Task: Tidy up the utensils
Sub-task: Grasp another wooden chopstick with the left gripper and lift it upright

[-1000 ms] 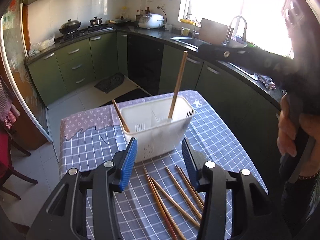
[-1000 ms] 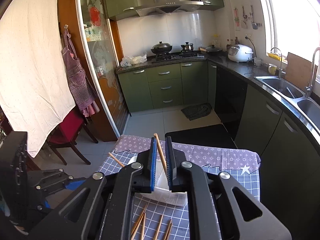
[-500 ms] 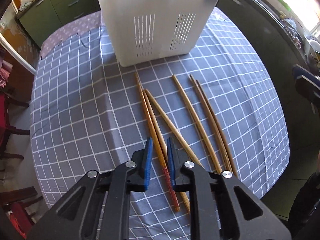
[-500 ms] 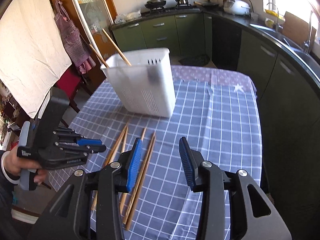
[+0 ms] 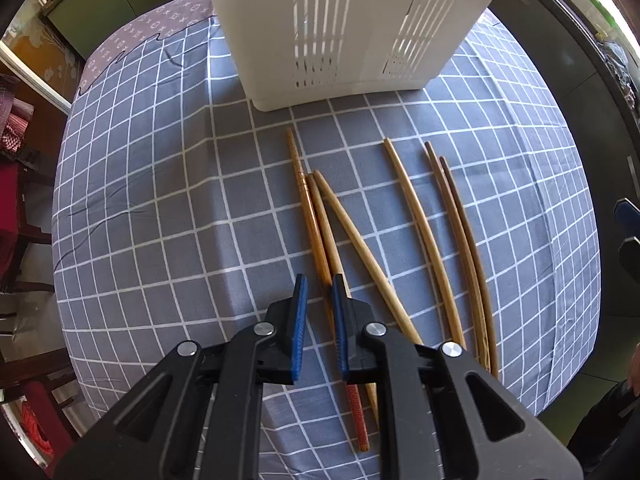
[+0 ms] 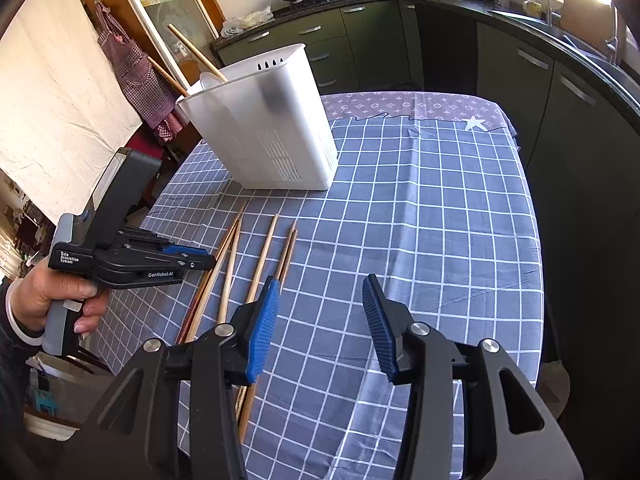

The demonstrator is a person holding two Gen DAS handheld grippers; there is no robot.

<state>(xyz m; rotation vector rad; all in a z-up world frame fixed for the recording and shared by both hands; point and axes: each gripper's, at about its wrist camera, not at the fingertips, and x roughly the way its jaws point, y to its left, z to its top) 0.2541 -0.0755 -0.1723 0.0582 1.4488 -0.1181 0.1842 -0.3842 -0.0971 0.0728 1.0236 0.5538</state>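
Observation:
Several wooden chopsticks (image 5: pixel 416 220) lie side by side on the checked tablecloth in front of a white slotted utensil holder (image 5: pixel 352 20). My left gripper (image 5: pixel 320 312) is low over the leftmost chopsticks, jaws nearly closed around a red-tipped chopstick (image 5: pixel 320 240). In the right wrist view the left gripper (image 6: pixel 204 260) points at the chopsticks (image 6: pixel 264 256). The holder (image 6: pixel 264 120) has two chopsticks (image 6: pixel 196 54) standing in it. My right gripper (image 6: pixel 320 320) is open and empty above the cloth, right of the chopsticks.
The table (image 6: pixel 440 220) is covered with a grey-blue checked cloth. Green kitchen cabinets (image 6: pixel 360 48) and a dark counter with a sink (image 6: pixel 580 40) run behind and to the right. A red chair (image 5: pixel 16 200) stands at the table's left.
My left gripper dropped from above the holder to the table and closed around the leftmost chopsticks. My right gripper let go of a chopstick in the holder, opened, and pulled back.

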